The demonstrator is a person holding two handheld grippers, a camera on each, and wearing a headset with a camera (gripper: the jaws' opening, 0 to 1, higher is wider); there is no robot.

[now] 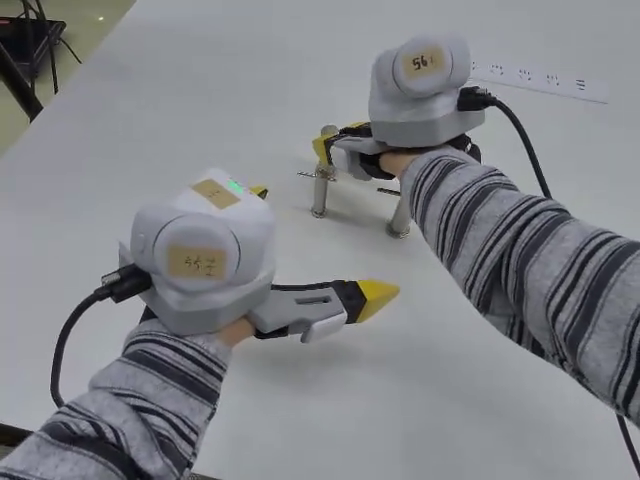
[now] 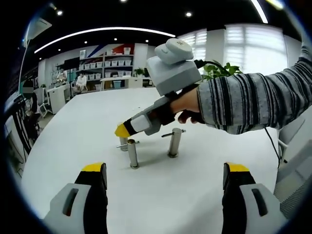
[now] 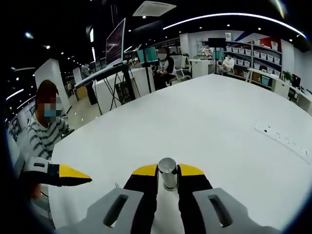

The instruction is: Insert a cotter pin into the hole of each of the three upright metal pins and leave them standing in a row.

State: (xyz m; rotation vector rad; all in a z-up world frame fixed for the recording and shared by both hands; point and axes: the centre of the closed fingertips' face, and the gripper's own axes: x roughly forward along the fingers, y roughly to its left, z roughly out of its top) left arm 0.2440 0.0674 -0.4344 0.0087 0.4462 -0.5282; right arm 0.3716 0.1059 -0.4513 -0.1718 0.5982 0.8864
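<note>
Now the work seems to be at the third metal pin [image 3: 167,181]. The right gripper [image 3: 167,169] has its jaws closed on the top of this pin and holds it upright over the white table [image 1: 200,100]. Just beside it stand the two other pins [image 2: 132,155] [image 2: 174,142], and each has a cotter pin [image 2: 130,143] [image 2: 173,130] across its head. For the held pin I cannot tell if the cotter is already in. The left gripper [image 2: 165,170] waits near, with jaws wide apart and nothing between them. I think the next move is to set this pin down in line with its neighbours. Then the jaws must open gently, so the pin does not tip or knock the others.
</note>
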